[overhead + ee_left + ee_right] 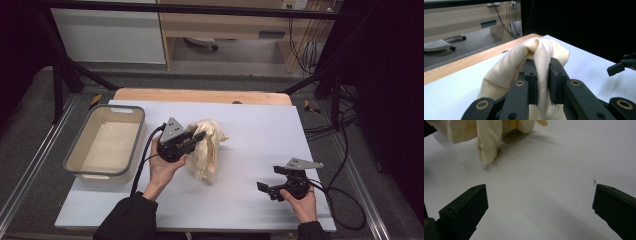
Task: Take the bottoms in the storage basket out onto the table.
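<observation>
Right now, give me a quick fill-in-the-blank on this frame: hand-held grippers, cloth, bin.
1. The left hand-held gripper is shut on the cream ____.
2. The right hand-held gripper has its jaws ____, with nothing between them.
3. The grey-rimmed bin sits to the ____ of the cloth in the high view.
4. The inside of the bin holds ____.

Missing words: cloth; open; left; nothing

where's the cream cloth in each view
High view: cream cloth at table centre, pinched by the left gripper.
Left gripper view: centre, a fold clamped between the jaws.
Right gripper view: top left, hanging onto the table.
Shared landmark: the white tabletop.
</observation>
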Motion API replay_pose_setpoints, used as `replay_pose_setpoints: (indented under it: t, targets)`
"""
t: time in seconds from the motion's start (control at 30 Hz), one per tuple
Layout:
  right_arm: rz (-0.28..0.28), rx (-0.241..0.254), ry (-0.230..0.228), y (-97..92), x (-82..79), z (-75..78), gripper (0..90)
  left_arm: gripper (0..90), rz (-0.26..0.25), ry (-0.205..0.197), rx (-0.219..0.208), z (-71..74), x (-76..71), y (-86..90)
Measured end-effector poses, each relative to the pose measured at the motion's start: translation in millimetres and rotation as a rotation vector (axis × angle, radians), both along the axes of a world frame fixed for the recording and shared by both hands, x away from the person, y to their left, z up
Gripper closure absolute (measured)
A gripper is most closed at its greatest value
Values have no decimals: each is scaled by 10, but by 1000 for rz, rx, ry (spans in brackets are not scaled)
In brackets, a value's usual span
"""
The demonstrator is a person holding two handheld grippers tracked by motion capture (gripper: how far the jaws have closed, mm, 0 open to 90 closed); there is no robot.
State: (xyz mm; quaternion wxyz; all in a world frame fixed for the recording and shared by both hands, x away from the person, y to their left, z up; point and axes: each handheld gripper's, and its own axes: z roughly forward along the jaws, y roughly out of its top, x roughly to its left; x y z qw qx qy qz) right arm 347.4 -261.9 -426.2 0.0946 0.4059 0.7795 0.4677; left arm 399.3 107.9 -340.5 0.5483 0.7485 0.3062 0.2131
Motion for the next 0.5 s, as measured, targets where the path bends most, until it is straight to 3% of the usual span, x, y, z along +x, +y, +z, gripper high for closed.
replay_pose_setpoints:
  t: [0.5]
  targets:
    - [-1,1,-1,1,0,0,4,774,-16,37,16,-110,2,-77]
